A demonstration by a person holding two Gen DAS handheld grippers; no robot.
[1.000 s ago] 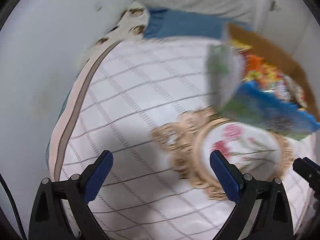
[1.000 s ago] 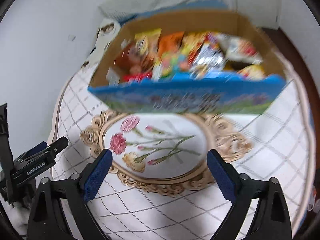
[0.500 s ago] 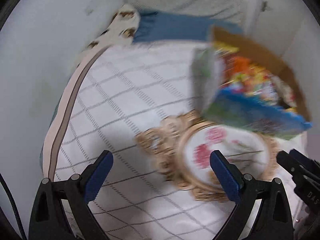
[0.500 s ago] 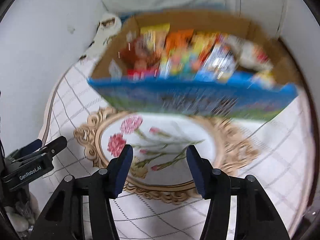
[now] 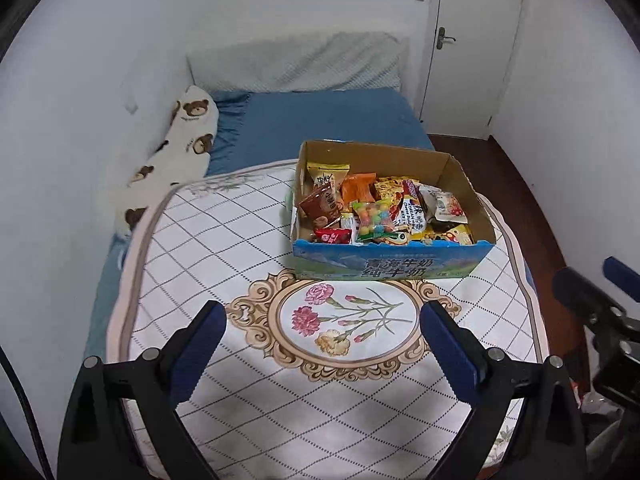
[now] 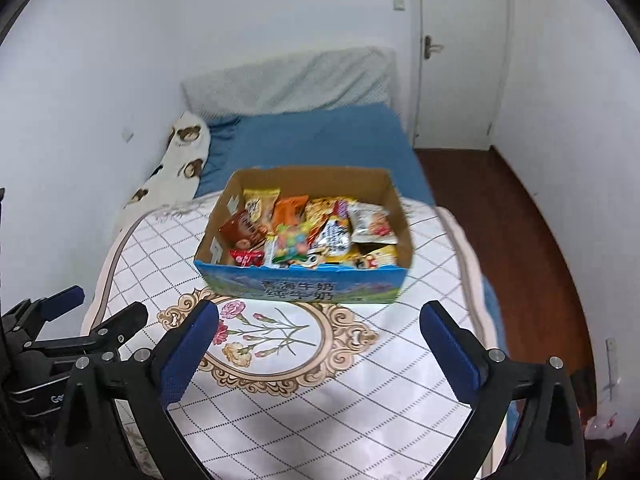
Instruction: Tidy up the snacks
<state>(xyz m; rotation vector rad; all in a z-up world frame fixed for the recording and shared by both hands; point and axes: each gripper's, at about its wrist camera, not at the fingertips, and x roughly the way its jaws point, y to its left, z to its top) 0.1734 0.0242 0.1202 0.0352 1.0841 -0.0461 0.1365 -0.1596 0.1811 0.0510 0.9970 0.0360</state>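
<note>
- Snack box (image 5: pixel 386 268): an open cardboard carton with a blue printed front wall stands on the bed, on a white checked cover (image 5: pixel 256 240), just behind the cover's round flower medallion (image 5: pixel 346 322). The front wall touches the medallion's ornate rim.
- Snacks (image 5: pixel 374 216) fill the box in a loose heap: a brown packet at the left, a yellow one behind it, an orange one in the middle, a clear bag of coloured sweets towards the front, a small red packet at the front left corner, and pale packets on the right.
- Left claw (image 5: pixel 323 338): its jaws stand wide with nothing between them, raised above the medallion and apart from the box. Its blue pads (image 5: pixel 200 344) frame the flower print.
- Right claw (image 6: pixel 320 338): its jaws have just been opening and now stand wide, empty, likewise above the cover in front of the box. In the left wrist view it shows at the right edge (image 5: pixel 596 300).
- From the right wrist view the left claw (image 6: pixel 94 312) sits low at the left edge, beside the bed's near corner.
- Beyond the box lie a blue sheet (image 5: pixel 320 120), a bear-print pillow (image 5: pixel 180 148) along the wall and a pale pillow (image 5: pixel 296 64) at the head.
- A white door (image 5: pixel 472 40) is at the back right, with dark wooden floor (image 6: pixel 500 208) beside the bed.
</note>
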